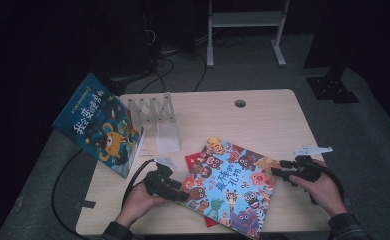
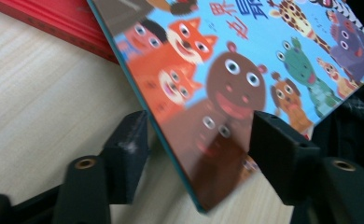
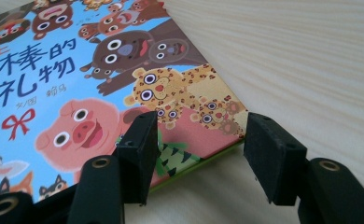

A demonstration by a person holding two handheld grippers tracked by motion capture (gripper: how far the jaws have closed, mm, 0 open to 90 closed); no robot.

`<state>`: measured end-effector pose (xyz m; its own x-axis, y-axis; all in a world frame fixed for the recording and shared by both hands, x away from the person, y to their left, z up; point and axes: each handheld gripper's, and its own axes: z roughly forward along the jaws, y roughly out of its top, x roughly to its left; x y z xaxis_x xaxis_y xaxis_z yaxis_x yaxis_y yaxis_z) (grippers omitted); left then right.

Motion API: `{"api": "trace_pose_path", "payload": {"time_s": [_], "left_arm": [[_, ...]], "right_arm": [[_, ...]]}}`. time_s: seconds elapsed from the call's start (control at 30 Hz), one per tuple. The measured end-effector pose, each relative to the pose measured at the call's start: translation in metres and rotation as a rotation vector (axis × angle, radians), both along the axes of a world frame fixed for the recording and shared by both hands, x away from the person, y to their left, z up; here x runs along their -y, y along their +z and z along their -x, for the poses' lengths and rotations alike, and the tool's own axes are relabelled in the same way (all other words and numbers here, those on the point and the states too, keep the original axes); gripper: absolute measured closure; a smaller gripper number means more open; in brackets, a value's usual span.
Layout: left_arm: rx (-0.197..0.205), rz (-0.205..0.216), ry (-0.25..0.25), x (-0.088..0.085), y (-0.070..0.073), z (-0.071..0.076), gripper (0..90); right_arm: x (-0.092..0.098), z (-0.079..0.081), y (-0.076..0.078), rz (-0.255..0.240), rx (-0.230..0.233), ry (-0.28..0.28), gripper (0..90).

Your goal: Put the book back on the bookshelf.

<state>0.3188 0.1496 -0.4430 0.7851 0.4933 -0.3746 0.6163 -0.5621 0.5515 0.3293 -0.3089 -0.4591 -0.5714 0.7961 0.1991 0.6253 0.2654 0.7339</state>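
Bracketing blue book (image 1: 230, 186) at opposite corners: left gripper (image 1: 183, 195) and right gripper (image 1: 278, 172), jaws part-open, straddling edges, nothing pinched, likely readying lift. Book atop red book (image 1: 192, 161). Beyond, rack (image 1: 155, 115) propping second book (image 1: 100, 125).

Both grippers are matt black. The left gripper (image 1: 183, 195) has a chunky body, a pale grey plate on top and a black cable looping off to the near left. The right gripper (image 1: 278, 172) carries a larger light-grey three-cornered plate and a black cable curving round to the near right. Seen from up close, each jaw is a blocky, squared pad on a rounded arm set with a brass-coloured screw socket. The person's cuffs are dark and checked.
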Motion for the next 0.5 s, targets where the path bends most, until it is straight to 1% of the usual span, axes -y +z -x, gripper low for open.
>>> {"api": "trace_pose_path", "payload": {"time_s": [0.07,0.13,0.27,0.33,0.4,0.5], "left_arm": [[0.009,0.002,0.008,0.0,-0.001,-0.002,34.1],[0.014,0.002,0.028,0.0,-0.001,-0.003,30.9],[0.019,0.004,0.055,-0.001,-0.002,-0.007,26.4],[0.025,0.01,0.068,-0.002,-0.002,-0.01,25.1],[0.021,0.015,0.077,-0.002,-0.003,-0.013,24.2],[0.024,0.018,0.088,-0.001,-0.004,-0.017,23.2]], "right_arm": [[-0.003,-0.004,0.0,-0.001,0.002,0.0,43.2],[-0.006,-0.009,0.0,0.001,0.0,0.003,43.2],[-0.011,-0.019,-0.001,-0.004,0.003,0.013,43.2],[-0.015,-0.025,-0.001,-0.001,0.004,0.017,43.1],[-0.018,-0.029,-0.001,-0.002,0.003,0.019,43.0],[-0.023,-0.035,-0.002,-0.012,0.007,0.023,42.9]]}}
